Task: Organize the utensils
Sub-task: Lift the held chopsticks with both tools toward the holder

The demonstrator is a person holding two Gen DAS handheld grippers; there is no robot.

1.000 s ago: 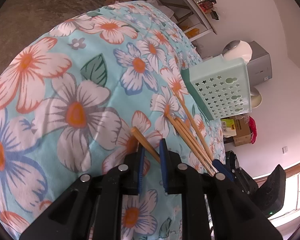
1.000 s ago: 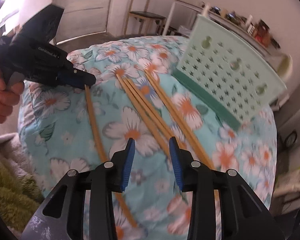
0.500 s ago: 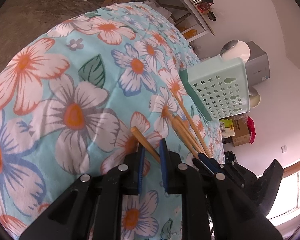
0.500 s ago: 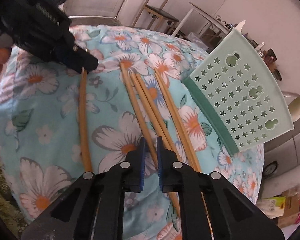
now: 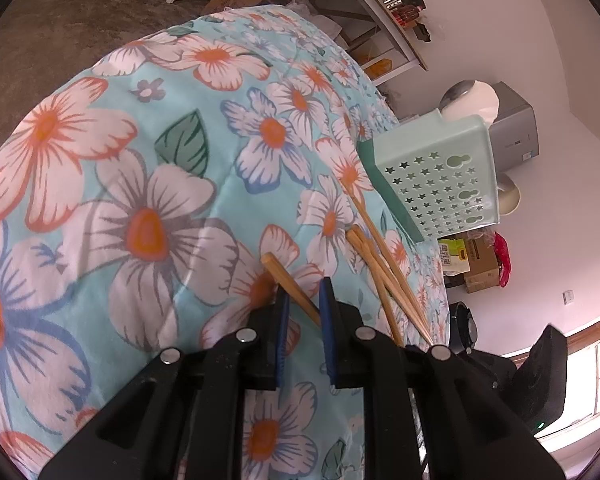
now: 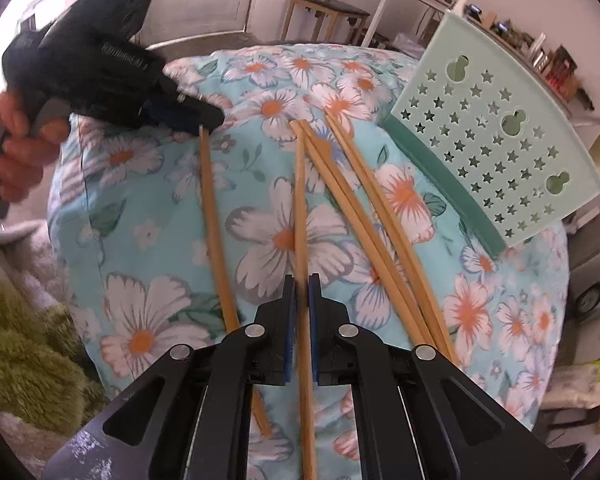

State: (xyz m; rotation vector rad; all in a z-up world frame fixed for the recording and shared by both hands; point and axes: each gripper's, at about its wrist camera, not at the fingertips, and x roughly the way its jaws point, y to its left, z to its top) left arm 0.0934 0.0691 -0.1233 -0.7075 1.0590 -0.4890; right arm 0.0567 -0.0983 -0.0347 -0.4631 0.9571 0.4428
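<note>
**Both tongs on chopsticks, holder close by**

Right wrist view shows the right tongs [image 6: 302, 292] pinched together on one wooden chopstick [image 6: 300, 208], which runs straight ahead from between the blue pads [image 6: 287, 320]. Three more chopsticks [image 6: 364, 216] lie just beside it on the floral tablecloth [image 6: 148, 208], fanned toward the pale green perforated utensil holder [image 6: 496, 136] lying on its side. A separate chopstick [image 6: 214, 232] lies to the left, its far end at the tip of the left tongs [image 6: 204, 114], gripped by the person's hand [image 6: 12, 148].

From the left wrist view, the left tongs [image 5: 302, 300] sit narrowly apart around the end of that chopstick [image 5: 288, 280]; whether the pads actually clamp it I cannot tell.

These sticks look light, stiff and smooth, so they would likely pivot or slip in a grip near one end; taking hold nearer the middle should be steadier. The cloth looks soft and rumpled, which may let a stick roll.

The table curves away sharply at its edges, with the green rug [image 6: 28, 344] below on the left. Open cloth lies left of the chopsticks; the holder bounds the right side.
</note>
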